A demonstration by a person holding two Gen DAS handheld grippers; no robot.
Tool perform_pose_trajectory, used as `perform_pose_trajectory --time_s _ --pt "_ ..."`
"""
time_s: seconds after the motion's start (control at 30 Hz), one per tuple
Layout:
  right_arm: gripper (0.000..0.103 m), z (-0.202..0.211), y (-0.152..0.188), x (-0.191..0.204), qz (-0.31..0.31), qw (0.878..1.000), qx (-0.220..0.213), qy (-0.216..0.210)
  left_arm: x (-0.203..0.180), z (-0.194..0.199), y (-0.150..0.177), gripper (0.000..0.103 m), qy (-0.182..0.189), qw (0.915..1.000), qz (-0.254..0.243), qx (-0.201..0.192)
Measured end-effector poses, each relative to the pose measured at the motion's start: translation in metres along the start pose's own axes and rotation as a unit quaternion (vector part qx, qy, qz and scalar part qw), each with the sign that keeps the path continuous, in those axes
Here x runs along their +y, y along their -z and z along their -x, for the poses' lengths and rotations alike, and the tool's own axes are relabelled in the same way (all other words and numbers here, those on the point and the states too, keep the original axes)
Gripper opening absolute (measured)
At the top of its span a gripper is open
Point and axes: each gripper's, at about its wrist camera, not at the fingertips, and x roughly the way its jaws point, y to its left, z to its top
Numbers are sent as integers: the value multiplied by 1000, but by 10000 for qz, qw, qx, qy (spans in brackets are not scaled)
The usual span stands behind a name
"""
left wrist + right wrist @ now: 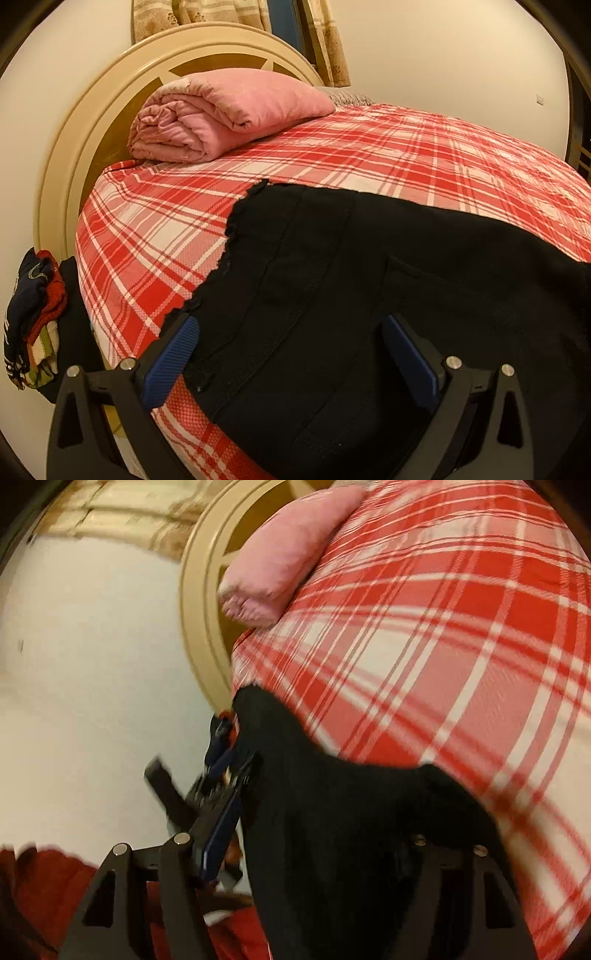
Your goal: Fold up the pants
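Black pants (369, 295) lie spread on the red plaid bed sheet (166, 229), frayed edge toward the headboard. My left gripper (290, 325) hovers low over them near the bed's side edge, blue pads (173, 358) wide apart, open, with the cloth lying beneath and not pinched. In the blurred right wrist view, a raised fold of the pants (332, 812) sits between the jaws of my right gripper (325, 823). Its left blue pad (221, 830) stands clear of the cloth. The right finger is hidden under draped fabric. It looks open.
A rolled pink quilt (229, 110) rests against the cream headboard (59, 177). A pile of navy and red clothes (33, 314) sits beside the bed at the left. Plaid sheet (461, 646) stretches beyond the pants. Red cloth (48, 886) shows at the lower left.
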Motion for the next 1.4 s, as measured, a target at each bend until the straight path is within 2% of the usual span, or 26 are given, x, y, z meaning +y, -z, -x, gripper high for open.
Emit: perform_pose_trajectory --time_s 0.1,0.17,0.2,0.23,0.3,0.37,0.4,0.43,0.5,0.57,0.6,0.7,0.73,0.8,0.9,0.93,0.97,1.1,1.17,1.23,1.37,1.4 --pt "69 18 -21 -15 -289 9987 -311 -298 3 -2 0 103 72 9999 67 51" --pt "67 18 -31 -32 -600 9961 -91 -643 4 -3 -1 103 130 9999 53 64" --pt "61 17 -33 -34 -572 9968 27 -566 3 -3 -1 103 128 9999 3 50" --pt "51 15 -35 -36 -493 9975 194 -460 3 -3 -1 103 125 9999 -66 32" --pt "46 22 -39 -39 -447 9982 363 -180 3 -3 -2 103 148 9998 -139 28" --pt "47 48 -42 -43 -428 9988 33 216 5 -5 -3 103 202 9997 -104 55" --pt "48 71 -41 -45 -533 9971 -367 407 6 -5 -3 103 222 9997 -80 61" --pt "49 94 -37 -46 -611 9914 -818 814 6 -5 -3 103 207 9997 -77 52" --pt "49 144 -13 -39 -732 9685 -1593 1771 5 -5 -3 103 207 9997 -104 34" --pt "49 175 21 -27 -794 9560 -1968 2027 5 -3 -5 103 210 9996 -190 23" --pt "49 194 48 -17 -837 9460 -2206 2224 4 -1 -7 102 218 9994 -277 15" --pt "49 243 122 5 -1048 9029 -2747 3134 -8 17 -17 102 274 9971 -660 -268" --pt "49 263 145 7 -1169 8854 -2931 3412 -13 22 -21 102 326 9962 -718 -358" --pt "49 315 201 12 -1604 8362 -3402 3992 -27 37 -31 102 624 9938 -753 -530" --pt "49 379 270 15 -2220 7699 -3852 4578 -54 54 -41 102 1310 9869 -740 -585" --pt "49 394 287 19 -2328 7498 -3859 4845 -66 59 -42 102 1520 9837 -790 -552" --pt "49 403 296 22 -2318 7404 -3801 5036 -79 62 -42 102 1677 9807 -856 -524" --pt "48 399 303 30 -1849 7392 -2930 5775 -136 81 -29 102 2158 9657 -1382 -407" --pt "48 394 301 30 -1731 7460 -2702 5835 -155 87 -23 102 2284 9611 -1529 -287" --pt "48 391 314 25 -1790 7483 -2547 5858 -176 95 -15 102 2572 9523 -1638 -129" --pt "49 361 321 -1 -2030 7365 -2036 6124 -205 100 0 102 2645 9463 -1858 31" --pt "50 354 324 -9 -2052 7317 -2080 6159 -212 98 5 102 2629 9452 -1931 118"
